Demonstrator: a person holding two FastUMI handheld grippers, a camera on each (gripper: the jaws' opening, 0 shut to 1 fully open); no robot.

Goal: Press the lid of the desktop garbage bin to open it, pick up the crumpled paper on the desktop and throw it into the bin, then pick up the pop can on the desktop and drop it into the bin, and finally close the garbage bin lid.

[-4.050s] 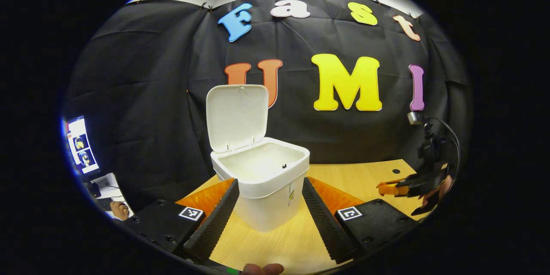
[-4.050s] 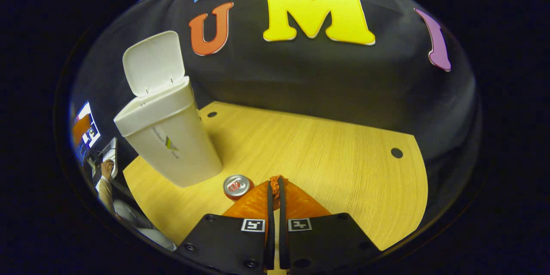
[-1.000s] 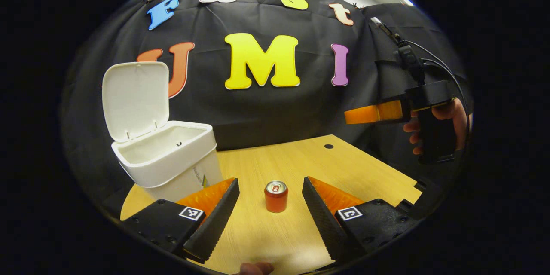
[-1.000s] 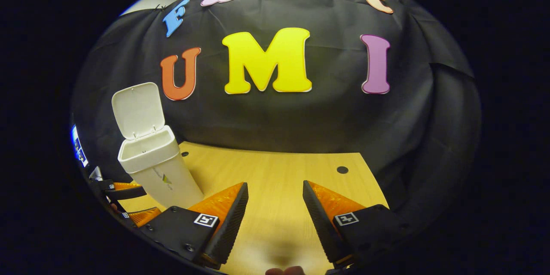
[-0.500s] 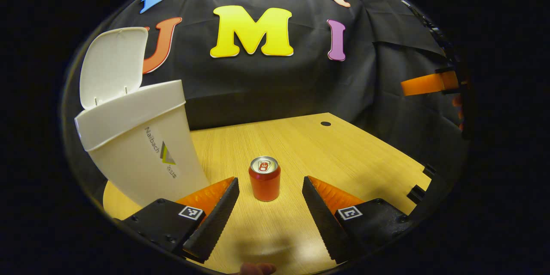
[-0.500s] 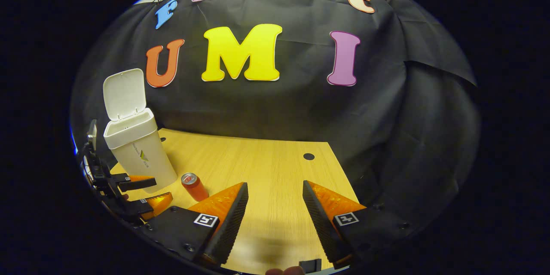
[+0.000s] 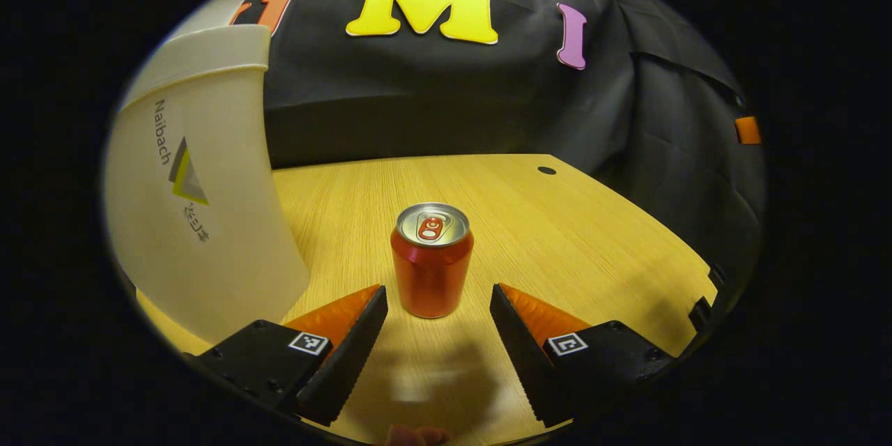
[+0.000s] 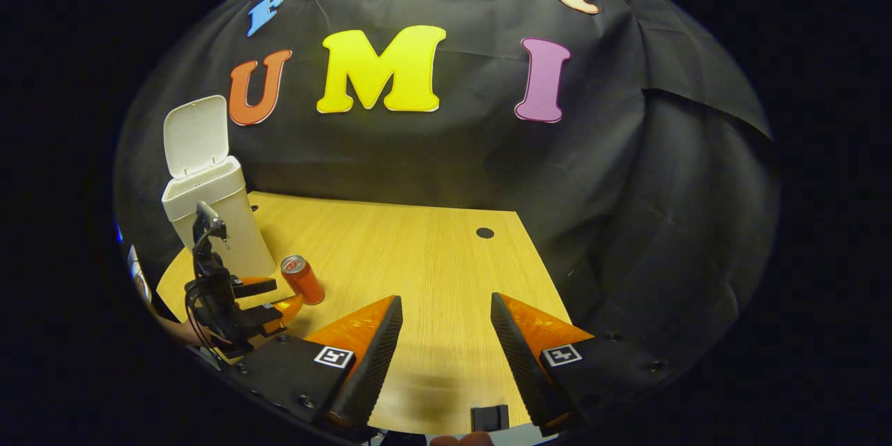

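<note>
The pop can [image 7: 432,261] stood upright on the wooden desktop [image 7: 557,223], just in front of the left gripper [image 7: 435,306]. The left gripper's fingers were wide apart, with the can lined up with the gap between them but not yet inside it. Nothing touched the can.

The step in hand looked like grabbing the can. To do it well, the left gripper would need to slide forward, low and level, until the can's round body sat between both fingers. Then it should squeeze around the middle of the can, not the top rim. The can is smooth and round, so a crooked squeeze might make it slip or tip over. A soft, even squeeze would probably work best.

The garbage bin [image 7: 195,174] stood close on the left side of the can. In the right gripper view, the bin's lid [image 8: 195,136] stood up and open, so the way in looked ready. The bin's wall was near the left finger, so the gripper could bump it if it drifted that way. The can would have to be lifted higher than the bin's rim before it moved across.

The right gripper [image 8: 440,334] hung well apart from the can, over a bare part of the desktop. Its fingers were wide apart too and held nothing.
</note>
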